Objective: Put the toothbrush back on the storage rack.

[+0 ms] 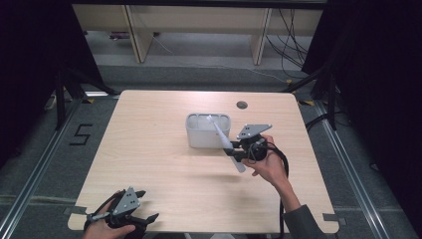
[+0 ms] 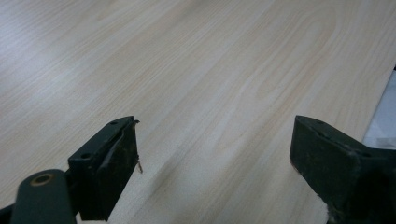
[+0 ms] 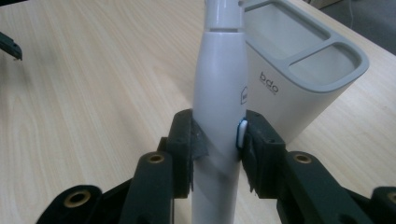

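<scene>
Left gripper: the black two-jaw left gripper (image 1: 142,205) sits at the near left corner of the light wooden table (image 1: 149,149), held in the person's left hand (image 1: 107,226). A grey three-cornered plate rides on top of it.
Left gripper jaws: in the left gripper view the left gripper (image 2: 215,154) has its two black jaws standing wide apart, with bare wood grain between them and nothing held.
Table edge: at the right of the left gripper view the table edge cuts across, with pale floor beyond it.
Holder: a pale grey plastic holder with rounded corners and open compartments on top (image 1: 208,130) stands upright near the middle of the table, well apart from the left gripper.
Holder detail: in the right gripper view the holder (image 3: 299,88) carries small dark lettering on its side wall, which seems to read "bdo".
Toothbrush: a white slender electric toothbrush (image 1: 224,142) leans tilted, its thin head end up over the holder's rim and its thicker handle end down toward the person.
Right gripper: the black right gripper (image 1: 238,154), held in the right hand (image 1: 271,167), is clamped on the toothbrush handle just in front of the holder.
Grip detail: in the right gripper view the right gripper (image 3: 218,135) presses both pads against the white handle (image 3: 219,93), one pad on a small blue-rimmed button.
</scene>
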`<state>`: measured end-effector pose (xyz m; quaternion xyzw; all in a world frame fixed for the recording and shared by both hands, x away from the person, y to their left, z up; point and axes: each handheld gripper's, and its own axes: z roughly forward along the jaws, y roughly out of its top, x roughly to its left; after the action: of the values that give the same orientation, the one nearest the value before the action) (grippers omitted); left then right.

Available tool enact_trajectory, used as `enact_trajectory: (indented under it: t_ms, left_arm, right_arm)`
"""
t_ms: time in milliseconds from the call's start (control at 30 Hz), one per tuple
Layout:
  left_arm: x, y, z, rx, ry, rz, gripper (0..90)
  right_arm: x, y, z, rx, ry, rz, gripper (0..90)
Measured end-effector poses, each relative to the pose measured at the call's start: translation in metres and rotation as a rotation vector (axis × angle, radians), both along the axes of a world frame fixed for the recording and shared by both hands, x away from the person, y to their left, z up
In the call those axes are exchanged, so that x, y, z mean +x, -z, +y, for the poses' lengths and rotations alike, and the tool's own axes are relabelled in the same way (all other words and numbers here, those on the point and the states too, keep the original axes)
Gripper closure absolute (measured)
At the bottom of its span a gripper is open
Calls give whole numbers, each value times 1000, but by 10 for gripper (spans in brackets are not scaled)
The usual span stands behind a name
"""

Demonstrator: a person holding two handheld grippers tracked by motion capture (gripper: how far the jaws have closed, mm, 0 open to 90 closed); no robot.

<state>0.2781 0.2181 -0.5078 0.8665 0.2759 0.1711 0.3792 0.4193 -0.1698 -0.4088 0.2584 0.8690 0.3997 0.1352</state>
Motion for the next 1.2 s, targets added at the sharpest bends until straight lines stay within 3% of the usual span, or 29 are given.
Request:
enact_trajectory:
  t_ms: [33, 133, 167, 233, 400, 500, 567, 633, 1200]
  left_arm:
    - [0, 0, 0, -1, 0, 1, 147]
    - [0, 0, 0, -4, 1, 1, 147]
    - [0, -1, 1, 2, 13, 16, 147]
    - [0, 0, 0, -12, 6, 4, 147]
    - [0, 0, 0, -3, 1, 2, 147]
    - [0, -1, 0, -8, 13, 16, 147]
    - [0, 0, 0, 0, 2, 1, 147]
    - [0, -1, 1, 3, 12, 15, 147]
    - [0, 0, 0, -2, 0, 2, 147]
  right_arm:
    - [2, -1, -1, -5, -2, -32, 668]
    - [1, -1, -2, 7, 12, -3, 668]
    - [2, -1, -2, 13, 7, -15, 668]
    - [2, -1, -3, 31, 27, -11, 668]
    - [4, -3, -4, 49, 23, -42, 668]
    - [4, -3, -4, 53, 32, -33, 668]
    - [5, -3, -5, 63, 41, -52, 668]
    - [5, -3, -5, 73, 38, -41, 668]
    - [10, -4, -2, 125, 45, -54, 668]
